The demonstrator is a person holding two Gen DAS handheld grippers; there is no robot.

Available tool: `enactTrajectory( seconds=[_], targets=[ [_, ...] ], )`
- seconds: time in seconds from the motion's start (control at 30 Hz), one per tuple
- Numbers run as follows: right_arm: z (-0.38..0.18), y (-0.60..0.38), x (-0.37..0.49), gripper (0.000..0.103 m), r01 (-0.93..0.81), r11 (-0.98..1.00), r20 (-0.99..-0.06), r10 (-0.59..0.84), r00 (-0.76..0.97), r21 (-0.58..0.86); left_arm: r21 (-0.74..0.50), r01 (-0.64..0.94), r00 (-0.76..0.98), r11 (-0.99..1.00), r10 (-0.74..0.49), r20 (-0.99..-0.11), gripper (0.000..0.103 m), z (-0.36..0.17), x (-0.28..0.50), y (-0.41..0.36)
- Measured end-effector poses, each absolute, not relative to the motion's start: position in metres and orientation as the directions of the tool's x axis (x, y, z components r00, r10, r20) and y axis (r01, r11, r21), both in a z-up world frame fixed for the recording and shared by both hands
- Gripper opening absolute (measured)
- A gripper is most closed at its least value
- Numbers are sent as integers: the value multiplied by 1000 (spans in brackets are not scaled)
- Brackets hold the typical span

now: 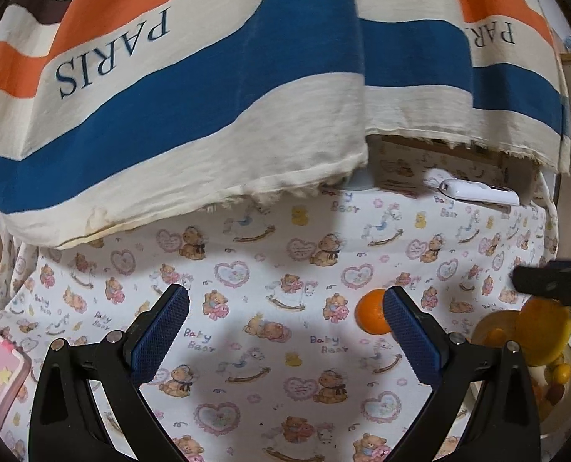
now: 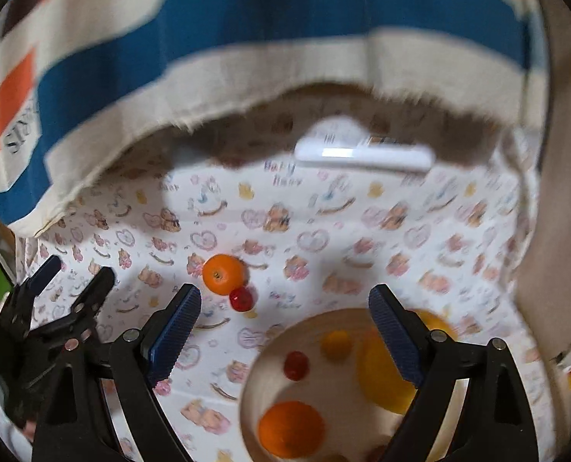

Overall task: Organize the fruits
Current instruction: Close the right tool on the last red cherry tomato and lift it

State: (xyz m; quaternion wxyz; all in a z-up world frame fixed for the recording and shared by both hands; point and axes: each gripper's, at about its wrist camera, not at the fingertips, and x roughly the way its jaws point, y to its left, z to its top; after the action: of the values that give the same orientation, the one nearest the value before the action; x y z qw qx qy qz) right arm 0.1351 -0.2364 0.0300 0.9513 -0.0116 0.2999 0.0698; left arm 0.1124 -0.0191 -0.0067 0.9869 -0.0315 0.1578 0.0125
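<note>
Both the left gripper [image 1: 285, 331] and right gripper [image 2: 285, 327] are spread, empty. Round orange tangerine [image 2: 223, 273] and small red cherry tomato [image 2: 241, 299], centre frame, touch beside the pale wooden bowl [image 2: 273, 340]; straddle one alone, close gently

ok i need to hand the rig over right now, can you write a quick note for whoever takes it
Left gripper: open, empty, above the bear-print cloth.
Right gripper: open, empty, above the near edge of the bowl.
In the bowl: an orange, a large yellow fruit, a small yellow fruit and a small red fruit.
Left on the cloth: one orange with a small red fruit touching it, just beyond the bowl.
To do: move those two into the bowl. The right wrist view is blurred, so check for other pieces.
</note>
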Motion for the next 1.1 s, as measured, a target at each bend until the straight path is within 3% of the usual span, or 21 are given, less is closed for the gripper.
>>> enactTrajectory(
  seconds=[0.1, 0.43, 0.7, 0.87, 1.1],
  targets=[
    [16, -230, 160, 89, -130, 991, -626, 112, 771, 17, -79, -50, 942, 996, 20, -336, 100, -8, 117, -15],
    [-29, -201, 212, 53, -210, 977, -742, 162, 650, 30, -181, -120, 893, 976, 26, -450, 100, -17, 139, 6],
    [-49, -180, 232, 43, -235, 972, -799, 154, 582, 16, -245, -148, 862, 958, 3, -507, 100, -25, 145, 16],
    [-58, -170, 242, 34, -227, 974, -833, 121, 540, -6, -248, -154, 858, 956, 5, -513, 100, -26, 146, 17],
    [-62, -161, 246, 28, -231, 973, -841, 112, 530, -16, -245, -149, 858, 958, 3, -513, 100, -27, 147, 17]
  ],
)
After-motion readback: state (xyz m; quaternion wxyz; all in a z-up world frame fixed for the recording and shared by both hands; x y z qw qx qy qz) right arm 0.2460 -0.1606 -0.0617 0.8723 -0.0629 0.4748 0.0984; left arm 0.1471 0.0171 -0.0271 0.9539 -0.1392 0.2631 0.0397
